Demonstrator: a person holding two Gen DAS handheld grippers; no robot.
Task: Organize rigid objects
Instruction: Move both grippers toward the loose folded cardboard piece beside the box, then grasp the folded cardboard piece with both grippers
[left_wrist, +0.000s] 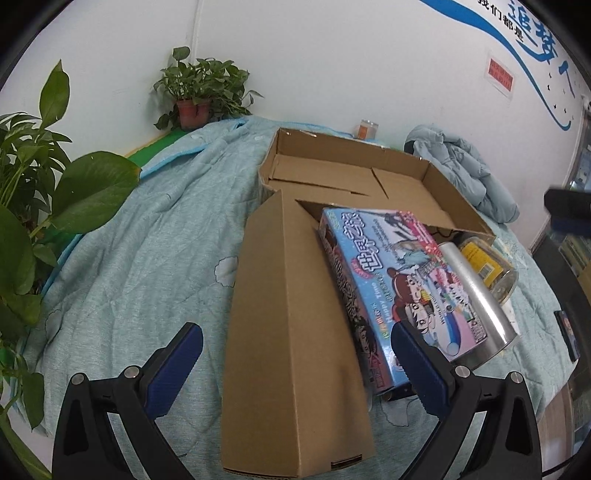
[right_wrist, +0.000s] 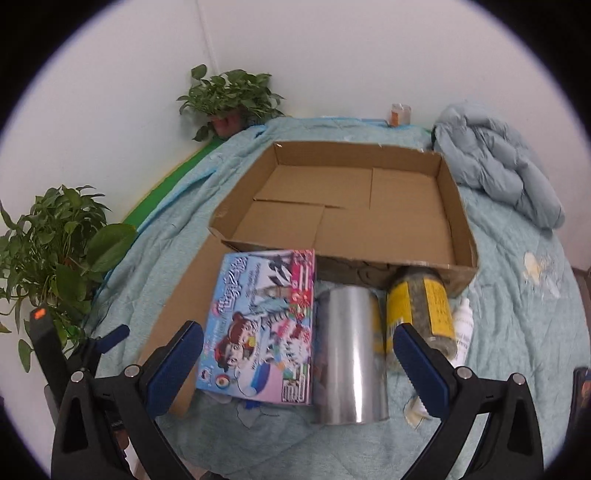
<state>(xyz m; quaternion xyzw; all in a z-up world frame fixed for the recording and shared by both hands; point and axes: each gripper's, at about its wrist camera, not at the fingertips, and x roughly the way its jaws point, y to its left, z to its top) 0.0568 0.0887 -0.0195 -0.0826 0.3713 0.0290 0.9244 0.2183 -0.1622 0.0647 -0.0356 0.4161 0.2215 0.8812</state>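
An open shallow cardboard tray (right_wrist: 452, 206) (left_wrist: 454, 195) lies on a teal blanket; nothing is inside it. In front of it lie a colourful game box (right_wrist: 262, 332) (left_wrist: 399, 288), a silver can (right_wrist: 351, 354) (left_wrist: 476, 295), a yellow-labelled jar (right_wrist: 424, 306) (left_wrist: 487, 266) and a small white bottle (right_wrist: 463, 325). A long plain cardboard box (left_wrist: 291, 339) (right_wrist: 177, 317) lies left of the game box. My left gripper (left_wrist: 295, 369) is open, its fingers either side of the long box's near end. My right gripper (right_wrist: 297, 365) is open over the game box and can.
Potted plants stand at the far corner (right_wrist: 231, 99) (left_wrist: 199, 92) and the left edge (left_wrist: 33, 206) (right_wrist: 62, 251). A light blue padded jacket (right_wrist: 498, 158) lies right of the tray. A small jar (right_wrist: 400, 112) stands by the back wall. The left gripper shows in the right wrist view (right_wrist: 99, 343).
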